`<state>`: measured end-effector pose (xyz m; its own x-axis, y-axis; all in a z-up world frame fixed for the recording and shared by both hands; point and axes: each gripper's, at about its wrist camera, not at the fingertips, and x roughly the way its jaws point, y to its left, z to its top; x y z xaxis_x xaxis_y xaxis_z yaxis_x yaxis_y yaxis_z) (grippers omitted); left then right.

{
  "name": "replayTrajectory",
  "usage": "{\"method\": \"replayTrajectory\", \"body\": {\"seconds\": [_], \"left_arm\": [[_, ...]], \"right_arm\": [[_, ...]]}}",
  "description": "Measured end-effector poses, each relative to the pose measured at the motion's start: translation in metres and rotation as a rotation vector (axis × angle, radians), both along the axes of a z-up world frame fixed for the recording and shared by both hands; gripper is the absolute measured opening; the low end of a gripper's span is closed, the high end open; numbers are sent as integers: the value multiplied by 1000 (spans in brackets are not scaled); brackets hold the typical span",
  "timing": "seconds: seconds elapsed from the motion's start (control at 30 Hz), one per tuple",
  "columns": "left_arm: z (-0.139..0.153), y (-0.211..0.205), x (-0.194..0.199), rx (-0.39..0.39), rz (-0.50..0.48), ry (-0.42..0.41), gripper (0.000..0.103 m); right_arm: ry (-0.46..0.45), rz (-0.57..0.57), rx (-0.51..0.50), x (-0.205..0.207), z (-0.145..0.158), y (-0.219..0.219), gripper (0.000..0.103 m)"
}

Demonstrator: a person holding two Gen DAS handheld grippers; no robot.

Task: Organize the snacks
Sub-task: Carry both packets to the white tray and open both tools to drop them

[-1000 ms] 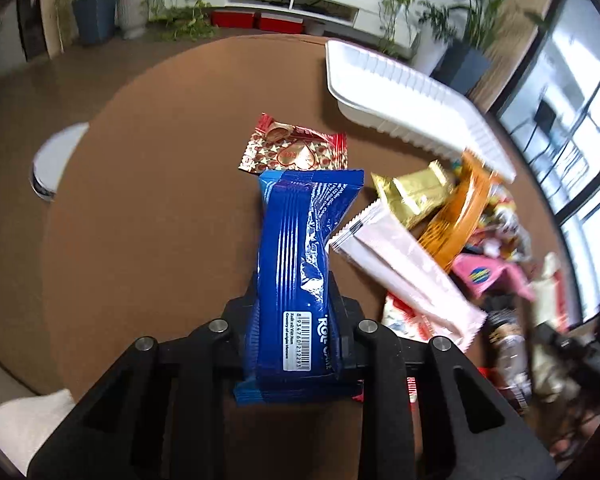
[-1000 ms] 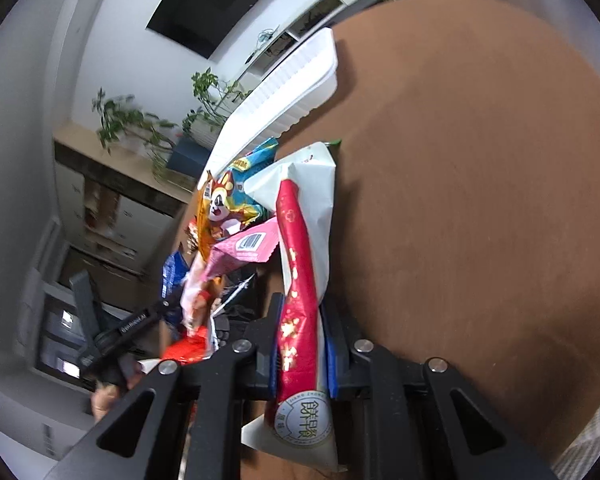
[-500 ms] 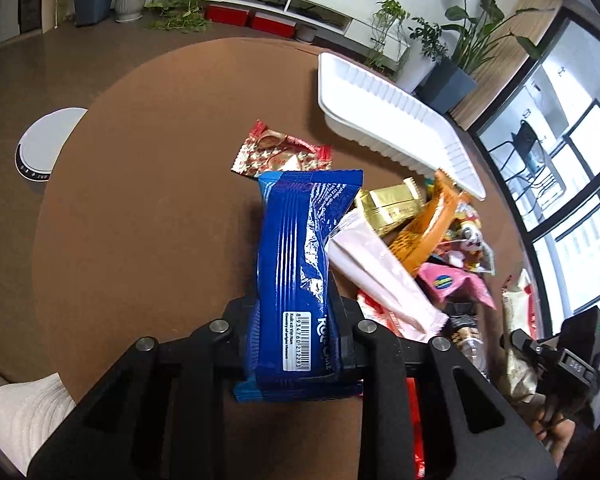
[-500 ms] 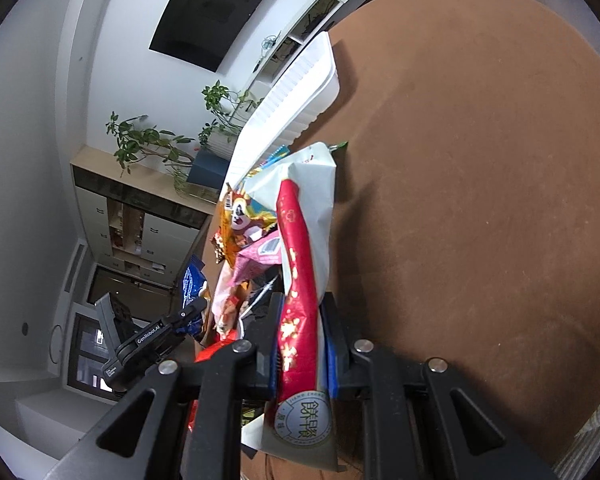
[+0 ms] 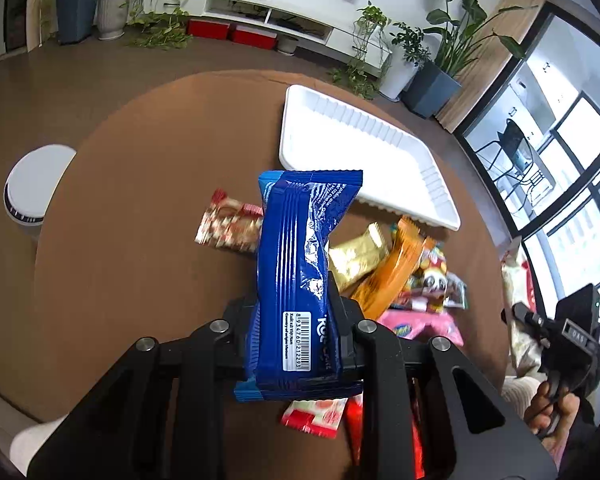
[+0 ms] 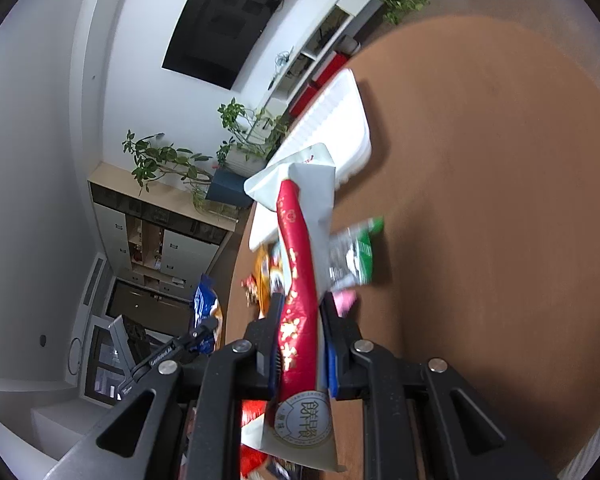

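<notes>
My left gripper (image 5: 296, 308) is shut on a blue cookie packet (image 5: 302, 276) and holds it above the round brown table (image 5: 140, 240). A white ribbed tray (image 5: 360, 160) lies empty at the far side. My right gripper (image 6: 302, 312) is shut on a red and white snack packet (image 6: 300, 280), lifted above the table; the tray also shows in the right wrist view (image 6: 336, 120). The right gripper's body shows in the left wrist view (image 5: 568, 336).
Loose snacks lie below the left gripper: a red-white wrapper (image 5: 228, 228), a gold packet (image 5: 356, 260), an orange packet (image 5: 396, 272), a pink packet (image 5: 424, 324). A green and silver packet (image 6: 354, 256) lies near the right gripper. A white stool (image 5: 36, 184) stands beyond the table's left edge.
Both grippers have risen with their packets. The table and snack pile look smaller and farther below, and the tray has come nearer the centre of both views.
</notes>
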<state>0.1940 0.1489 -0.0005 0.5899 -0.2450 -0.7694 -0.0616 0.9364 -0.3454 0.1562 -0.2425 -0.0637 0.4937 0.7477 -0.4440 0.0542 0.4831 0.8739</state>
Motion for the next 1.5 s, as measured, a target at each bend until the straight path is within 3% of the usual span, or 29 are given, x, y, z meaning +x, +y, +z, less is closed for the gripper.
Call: {"method": "replayTrajectory", "body": {"seconds": [0.6, 0.93, 1.23, 1.5], "left_arm": [[5, -22, 128, 58, -41, 44, 24], [-10, -47, 201, 156, -70, 74, 24], [-40, -67, 242, 233, -63, 89, 26], [-50, -82, 252, 292, -76, 49, 26]], "right_arm": [[-28, 9, -112, 122, 10, 14, 19], [-26, 25, -246, 180, -2, 35, 19], [-32, 45, -441, 196, -14, 48, 22], [-91, 34, -537, 195, 4, 50, 36]]}}
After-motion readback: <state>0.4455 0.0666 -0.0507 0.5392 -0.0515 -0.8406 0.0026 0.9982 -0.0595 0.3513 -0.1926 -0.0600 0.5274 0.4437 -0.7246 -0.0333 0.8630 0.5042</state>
